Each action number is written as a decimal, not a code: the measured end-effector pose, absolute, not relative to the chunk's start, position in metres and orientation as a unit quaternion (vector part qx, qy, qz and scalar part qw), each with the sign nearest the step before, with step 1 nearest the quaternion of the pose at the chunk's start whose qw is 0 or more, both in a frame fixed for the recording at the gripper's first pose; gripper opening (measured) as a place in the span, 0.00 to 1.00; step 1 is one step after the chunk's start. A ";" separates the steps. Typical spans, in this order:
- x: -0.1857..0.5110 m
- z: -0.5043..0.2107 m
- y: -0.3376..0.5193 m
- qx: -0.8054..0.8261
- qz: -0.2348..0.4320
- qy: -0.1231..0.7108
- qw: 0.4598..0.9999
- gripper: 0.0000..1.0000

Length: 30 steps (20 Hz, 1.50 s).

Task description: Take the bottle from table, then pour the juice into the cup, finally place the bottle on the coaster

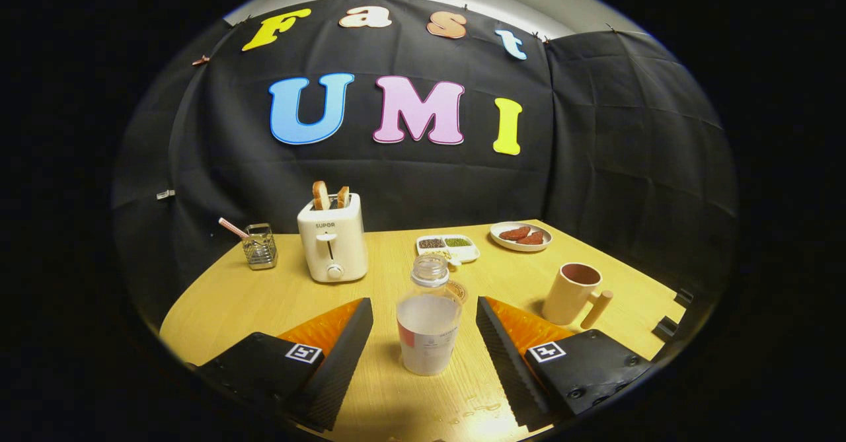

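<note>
Pale wood-grain table (264, 296) stands against draped black cloth. One clear plastic bottle (428, 323), uncapped, stands upright between the gripper (424, 333) fingers, touching neither; the ribbed jaws are spread wide. One round coaster (459, 290) lies just behind it. One matte cup (572, 292) with a wooden peg handle stands beyond the right finger. One toaster (332, 246) holds two slices.

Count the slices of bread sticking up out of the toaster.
2: one slice in the toaster's left slot, one in its right. The gripper is open around the bottle.
</note>
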State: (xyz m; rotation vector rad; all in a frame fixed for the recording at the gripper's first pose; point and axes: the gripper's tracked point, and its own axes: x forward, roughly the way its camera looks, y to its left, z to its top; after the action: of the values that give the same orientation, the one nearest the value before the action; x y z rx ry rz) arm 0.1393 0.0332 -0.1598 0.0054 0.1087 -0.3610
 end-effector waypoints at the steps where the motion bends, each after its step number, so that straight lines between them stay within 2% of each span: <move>1: 0.144 -0.166 0.032 0.003 -0.180 0.056 0.982 0.97; 20: 0.192 -0.219 0.000 -0.011 -0.218 0.091 0.972 0.97; 23: 0.194 -0.221 0.001 -0.003 -0.220 0.085 0.972 0.80; 26: 0.196 -0.220 -0.003 0.007 -0.226 0.082 0.971 0.78; 30: 0.201 -0.219 0.009 -0.003 -0.194 0.084 0.977 0.74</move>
State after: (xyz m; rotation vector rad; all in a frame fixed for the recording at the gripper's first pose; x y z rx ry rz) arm 0.2011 0.0087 -0.2195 -0.0052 0.1698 -0.3919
